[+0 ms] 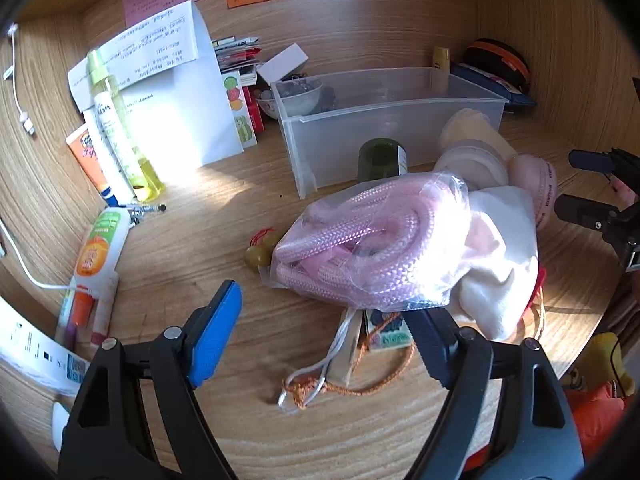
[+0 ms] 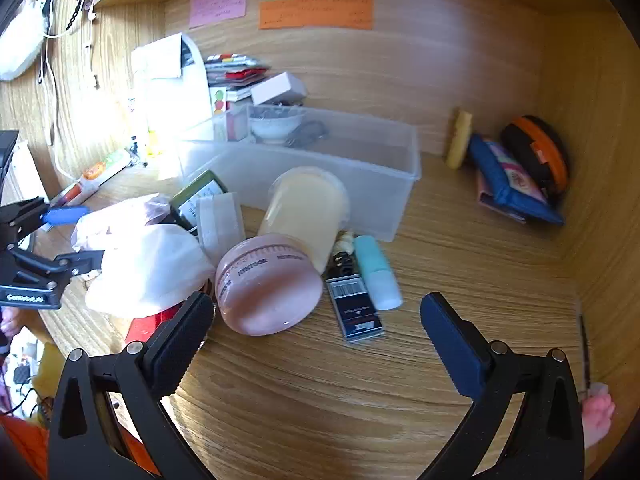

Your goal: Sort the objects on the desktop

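Both my grippers tip down at the desk (image 2: 320, 400). My left gripper (image 1: 324, 332) is open, the pink rope bag (image 1: 372, 236) just ahead. My right gripper (image 2: 316, 336) is wide open near the pink jar (image 2: 268, 284).

Round pink plastic jar (image 2: 269, 285) bore repeated dark lettering round its side, too blurred to read, small black card (image 2: 355, 307) showed a barcode, wall notes (image 2: 316, 13) illegible.
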Available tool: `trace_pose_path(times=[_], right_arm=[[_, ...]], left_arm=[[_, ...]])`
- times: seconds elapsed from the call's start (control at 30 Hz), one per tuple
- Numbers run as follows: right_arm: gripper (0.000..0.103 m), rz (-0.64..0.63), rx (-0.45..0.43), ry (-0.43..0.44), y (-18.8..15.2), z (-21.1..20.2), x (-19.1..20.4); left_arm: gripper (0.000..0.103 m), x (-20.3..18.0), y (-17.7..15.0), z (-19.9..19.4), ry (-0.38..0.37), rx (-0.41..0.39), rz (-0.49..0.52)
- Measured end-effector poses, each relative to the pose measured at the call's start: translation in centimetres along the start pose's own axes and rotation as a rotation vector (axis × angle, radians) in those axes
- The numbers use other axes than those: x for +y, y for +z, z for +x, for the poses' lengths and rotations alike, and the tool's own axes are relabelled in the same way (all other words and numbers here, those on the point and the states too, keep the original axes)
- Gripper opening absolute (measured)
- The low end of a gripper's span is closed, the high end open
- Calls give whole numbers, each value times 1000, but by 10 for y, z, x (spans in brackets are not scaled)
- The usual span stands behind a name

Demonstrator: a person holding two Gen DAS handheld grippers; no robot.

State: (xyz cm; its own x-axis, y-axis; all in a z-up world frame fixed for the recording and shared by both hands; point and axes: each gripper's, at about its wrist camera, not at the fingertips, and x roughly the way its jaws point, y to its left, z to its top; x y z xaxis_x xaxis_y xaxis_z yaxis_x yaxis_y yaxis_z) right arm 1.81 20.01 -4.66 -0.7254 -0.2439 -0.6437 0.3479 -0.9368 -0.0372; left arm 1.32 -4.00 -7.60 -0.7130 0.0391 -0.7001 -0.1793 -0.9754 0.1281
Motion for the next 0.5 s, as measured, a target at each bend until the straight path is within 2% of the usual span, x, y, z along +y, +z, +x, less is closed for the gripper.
trace_pose_path(times=[0.13, 0.3, 0.37, 0.5], right_arm=[[102, 16, 33, 46, 2, 10, -3], [98, 77, 67, 96, 8, 22, -11], [97, 109, 96, 146, 10, 27, -16], [96, 131, 122, 183, 11, 30, -19]], left_arm=[[67, -3, 8, 3, 19, -15, 22], [67, -4, 23, 3, 22, -55, 40], [67, -4, 31, 6, 24, -63, 57], [67, -8, 45, 17, -9, -62, 84]])
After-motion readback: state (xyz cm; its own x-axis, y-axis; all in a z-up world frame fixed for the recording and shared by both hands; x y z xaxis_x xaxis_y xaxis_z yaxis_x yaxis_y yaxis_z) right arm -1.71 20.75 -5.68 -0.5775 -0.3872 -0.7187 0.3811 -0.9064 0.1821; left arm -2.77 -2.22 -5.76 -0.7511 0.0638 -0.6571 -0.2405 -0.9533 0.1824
